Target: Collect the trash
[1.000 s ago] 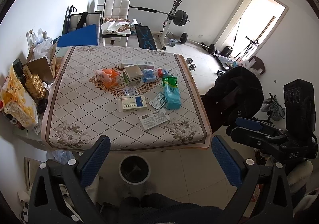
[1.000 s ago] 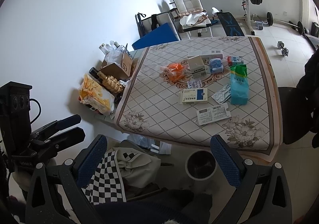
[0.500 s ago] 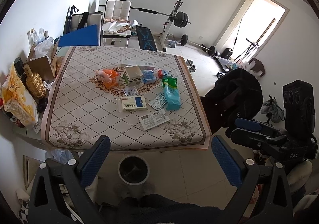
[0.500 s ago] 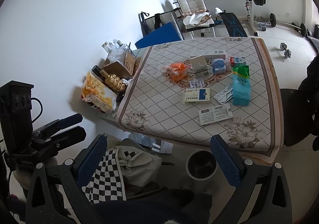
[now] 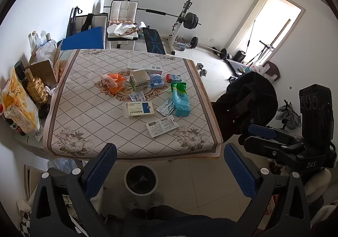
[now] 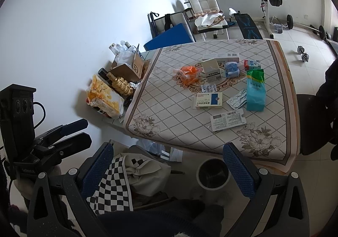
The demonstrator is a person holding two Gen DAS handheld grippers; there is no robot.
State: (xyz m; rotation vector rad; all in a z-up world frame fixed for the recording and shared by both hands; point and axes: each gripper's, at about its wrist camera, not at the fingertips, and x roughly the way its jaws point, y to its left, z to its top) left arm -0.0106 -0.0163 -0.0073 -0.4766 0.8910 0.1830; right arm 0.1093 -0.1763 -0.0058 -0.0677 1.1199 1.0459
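Hovering empty, both grippers' fingers (image 5: 101, 165) (image 6: 238, 167) spread wide above bin (image 5: 141, 180) beside littered table (image 5: 84, 110).

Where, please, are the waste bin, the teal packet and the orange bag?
waste bin (image 5: 141, 180), left wrist view, dark inside.
teal packet (image 5: 180, 99), left wrist view, middle of its face.
orange bag (image 6: 188, 72), right wrist view, crumpled orange middle.

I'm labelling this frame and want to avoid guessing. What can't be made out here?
- Print on the flat white packet: too small in both views.
- Bottom of the trash bin: dark in both views.
- Under the table: hidden by the tablecloth.
- Blue crumpled item: too small to identify.
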